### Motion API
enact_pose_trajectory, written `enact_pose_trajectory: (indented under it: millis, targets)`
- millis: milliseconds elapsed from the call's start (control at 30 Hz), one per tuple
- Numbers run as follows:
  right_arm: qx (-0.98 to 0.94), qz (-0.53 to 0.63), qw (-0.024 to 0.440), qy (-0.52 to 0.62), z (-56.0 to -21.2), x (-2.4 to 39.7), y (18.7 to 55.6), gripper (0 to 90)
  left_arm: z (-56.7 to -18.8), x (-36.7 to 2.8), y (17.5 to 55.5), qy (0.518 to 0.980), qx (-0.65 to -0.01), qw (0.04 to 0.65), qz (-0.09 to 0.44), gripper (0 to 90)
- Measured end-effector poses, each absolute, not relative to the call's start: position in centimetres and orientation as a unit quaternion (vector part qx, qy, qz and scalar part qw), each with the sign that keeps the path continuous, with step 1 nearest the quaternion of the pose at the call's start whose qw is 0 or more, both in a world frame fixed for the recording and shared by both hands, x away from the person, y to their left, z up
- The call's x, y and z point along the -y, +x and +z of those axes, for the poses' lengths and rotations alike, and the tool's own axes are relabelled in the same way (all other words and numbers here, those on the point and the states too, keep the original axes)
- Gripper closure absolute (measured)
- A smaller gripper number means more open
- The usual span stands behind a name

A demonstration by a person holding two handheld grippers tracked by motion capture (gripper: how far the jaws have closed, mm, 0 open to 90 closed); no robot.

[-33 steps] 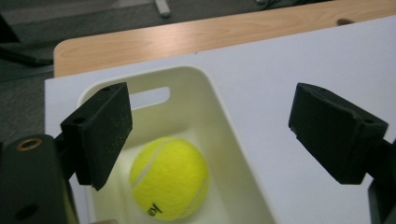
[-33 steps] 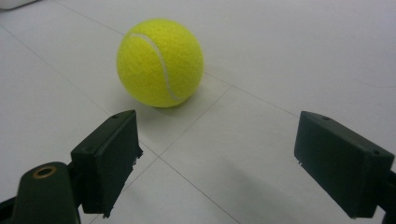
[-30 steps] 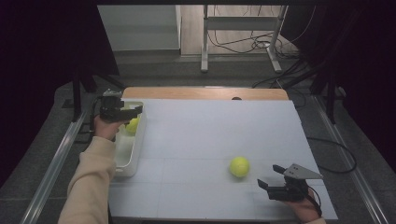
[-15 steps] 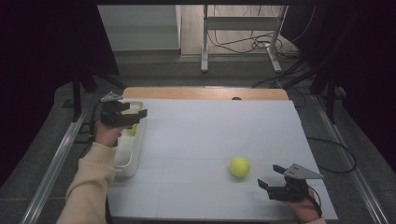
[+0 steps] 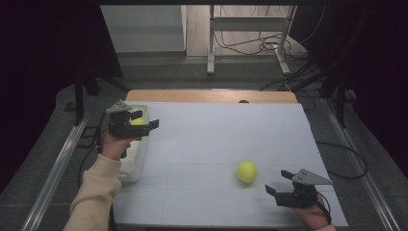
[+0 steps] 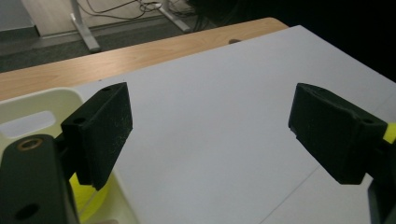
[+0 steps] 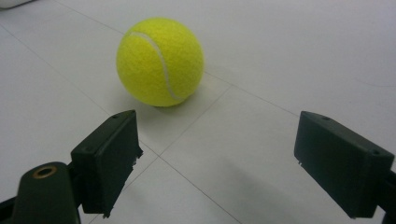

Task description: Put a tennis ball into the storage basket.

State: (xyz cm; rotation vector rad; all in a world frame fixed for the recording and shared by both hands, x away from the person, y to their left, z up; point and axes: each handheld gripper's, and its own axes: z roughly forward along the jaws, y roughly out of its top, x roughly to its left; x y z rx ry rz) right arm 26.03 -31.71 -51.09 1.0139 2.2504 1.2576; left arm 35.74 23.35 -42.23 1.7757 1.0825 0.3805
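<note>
A white work surface [image 5: 211, 144] is laid over a wooden table [image 5: 207, 96], whose far edge is left uncovered. A cream plastic bin [image 5: 137, 154] is set at the left edge of the surface, and a yellow tennis ball [image 5: 138, 121] is seen inside it, partly masked by the left gripper [image 5: 144, 124]. The left gripper is held above the bin's far end, pointing toward the middle of the surface; in the left gripper view its jaws are seen spread wide apart, with nothing between them, the bare white surface being visible through the gap and the ball in the bin [image 6: 91, 198] lying below the left-hand jaw. A second tennis ball [image 5: 247, 172] rests free on the white surface, right of centre and toward the near edge. The right gripper [image 5: 275, 189] is held low just beside this ball, on its near right side, without touching it. In the right gripper view its jaws are likewise seen wide apart and empty, the ball [image 7: 160, 61] lying just ahead of them, nearer the left-hand jaw.
</note>
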Motion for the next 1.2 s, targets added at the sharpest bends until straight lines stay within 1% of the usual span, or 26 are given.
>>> enact_pose_trajectory:
  millis: [233,600,1200]
  targets:
    - [-0.799,0.445,0.185,0.359,-51.1,31.7,26.1,14.7,-42.2,-22.0,34.7,0.749,-0.415,0.494,0.149,14.2]
    - [-0.798,0.448,0.185,0.359,-51.1,31.8,26.0,14.7,-42.7,-20.6,34.5,0.761,-0.400,0.491,0.140,14.1]
    - [-0.800,0.447,0.184,0.356,-51.1,31.6,26.3,14.7,-42.1,-18.7,33.6,0.770,-0.371,0.504,0.129,14.1]
